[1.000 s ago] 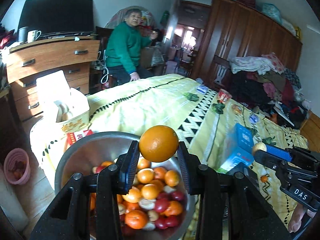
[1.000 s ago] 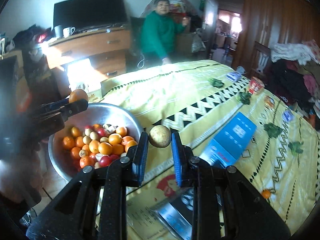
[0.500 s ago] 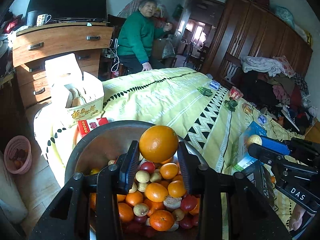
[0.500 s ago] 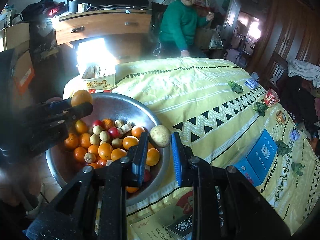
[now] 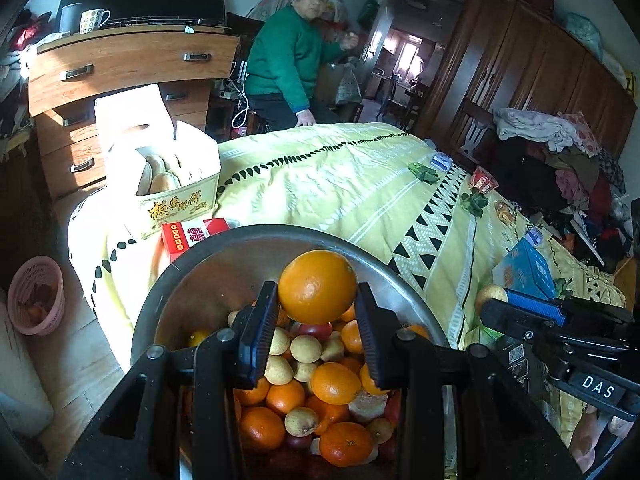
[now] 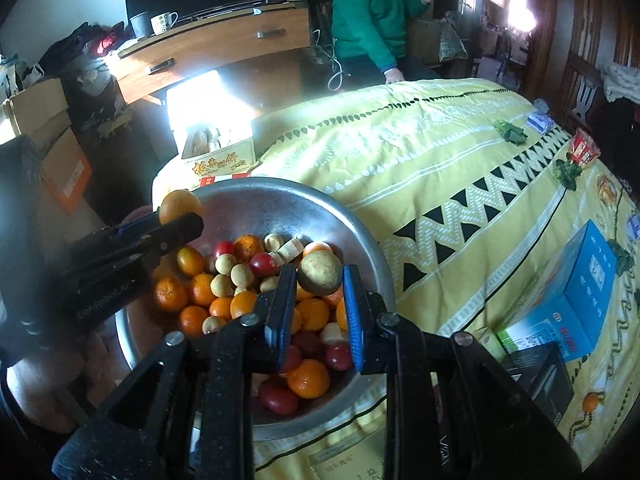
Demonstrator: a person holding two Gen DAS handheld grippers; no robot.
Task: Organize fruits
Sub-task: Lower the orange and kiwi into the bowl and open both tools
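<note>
Now that nearer, bowl [image 5: 192, 280] fuller-looking.

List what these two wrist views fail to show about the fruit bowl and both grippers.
- Metal bowl, left wrist view: near rim and lower fruit hidden by the left gripper holding the orange.
- Bowl, right wrist view: near fruit covered by the right gripper holding the yellowish fruit.
- Left gripper in right wrist view: blurred, edge-cropped.
</note>
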